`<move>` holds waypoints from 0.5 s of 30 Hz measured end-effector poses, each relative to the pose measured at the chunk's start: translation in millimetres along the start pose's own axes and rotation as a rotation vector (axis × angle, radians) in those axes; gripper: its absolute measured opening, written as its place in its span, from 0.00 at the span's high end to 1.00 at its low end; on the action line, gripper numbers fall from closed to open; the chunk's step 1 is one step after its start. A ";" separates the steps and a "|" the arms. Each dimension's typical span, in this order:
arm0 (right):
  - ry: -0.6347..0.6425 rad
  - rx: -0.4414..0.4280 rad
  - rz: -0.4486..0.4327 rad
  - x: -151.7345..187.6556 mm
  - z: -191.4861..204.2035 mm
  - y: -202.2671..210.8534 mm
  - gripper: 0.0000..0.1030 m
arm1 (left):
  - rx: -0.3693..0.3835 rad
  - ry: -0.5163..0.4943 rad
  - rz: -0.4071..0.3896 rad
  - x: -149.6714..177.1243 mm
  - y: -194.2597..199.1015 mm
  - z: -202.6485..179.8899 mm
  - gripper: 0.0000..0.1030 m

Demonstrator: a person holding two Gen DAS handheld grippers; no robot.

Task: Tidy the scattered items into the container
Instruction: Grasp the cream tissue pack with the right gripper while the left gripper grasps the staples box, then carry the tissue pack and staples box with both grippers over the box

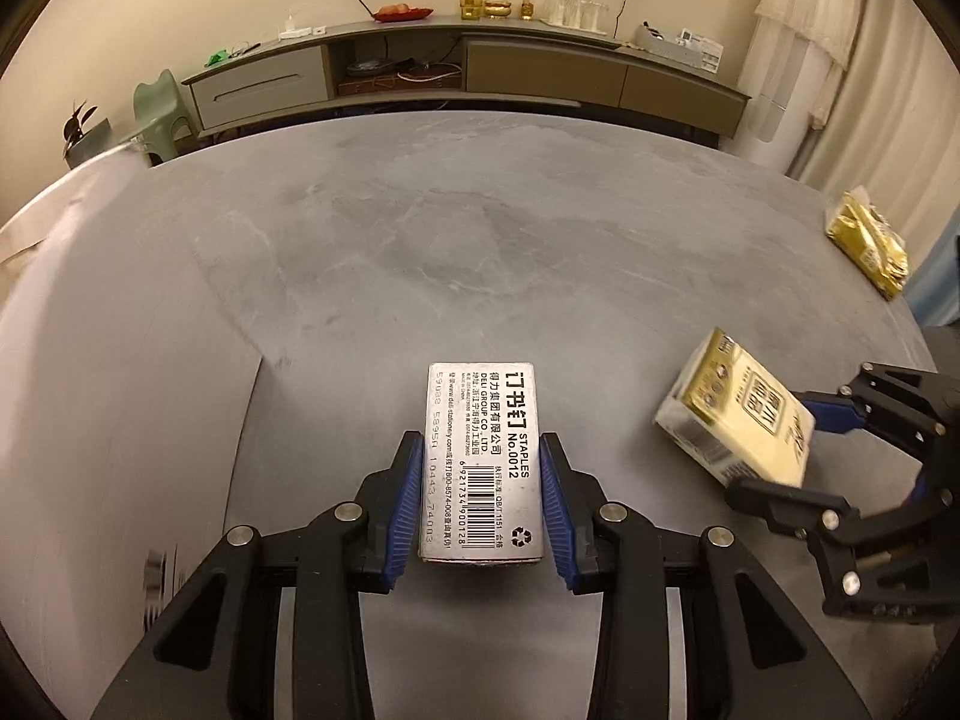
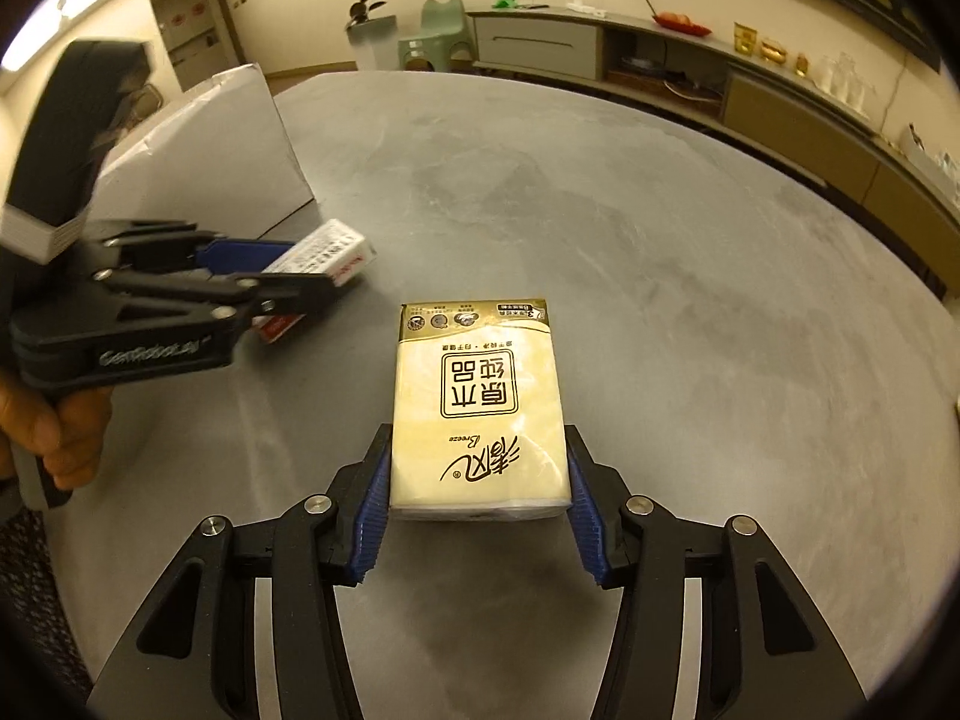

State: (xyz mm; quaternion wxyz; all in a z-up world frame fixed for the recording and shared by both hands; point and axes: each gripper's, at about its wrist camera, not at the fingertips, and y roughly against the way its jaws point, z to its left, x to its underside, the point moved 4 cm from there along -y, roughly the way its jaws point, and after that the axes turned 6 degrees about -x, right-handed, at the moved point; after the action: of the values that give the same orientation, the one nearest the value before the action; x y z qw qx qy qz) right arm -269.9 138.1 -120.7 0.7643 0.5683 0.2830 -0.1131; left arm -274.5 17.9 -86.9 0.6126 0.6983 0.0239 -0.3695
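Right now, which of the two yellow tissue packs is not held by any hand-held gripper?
The crinkled gold tissue pack at the table's far right edge; the other tissue pack sits in the right hand-held gripper.

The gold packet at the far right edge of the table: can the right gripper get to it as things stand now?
Probably not yet. The right gripper is shut on the tissue pack, so nothing more fits. The grey table toward the gold packet looks bare.
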 end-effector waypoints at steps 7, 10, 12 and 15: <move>-0.084 -0.021 0.000 14.0 14.4 22.1 0.47 | 0.027 0.017 -0.007 25.5 35.0 -5.0 0.62; -0.095 -0.028 -0.007 20.8 26.3 33.3 0.47 | 0.030 0.010 -0.009 38.3 48.7 -7.3 0.62; -0.092 -0.031 -0.011 26.2 37.1 40.8 0.47 | 0.030 -0.003 -0.011 47.8 59.5 -9.0 0.62; -0.080 -0.040 -0.016 35.2 54.3 49.7 0.47 | 0.019 -0.025 -0.024 59.8 78.8 -11.2 0.62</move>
State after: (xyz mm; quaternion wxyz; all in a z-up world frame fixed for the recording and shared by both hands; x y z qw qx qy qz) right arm -200.2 109.0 -89.9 0.7853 0.5455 0.2591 -0.1361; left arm -187.4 -16.9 -53.8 0.6017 0.6991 0.0209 -0.3857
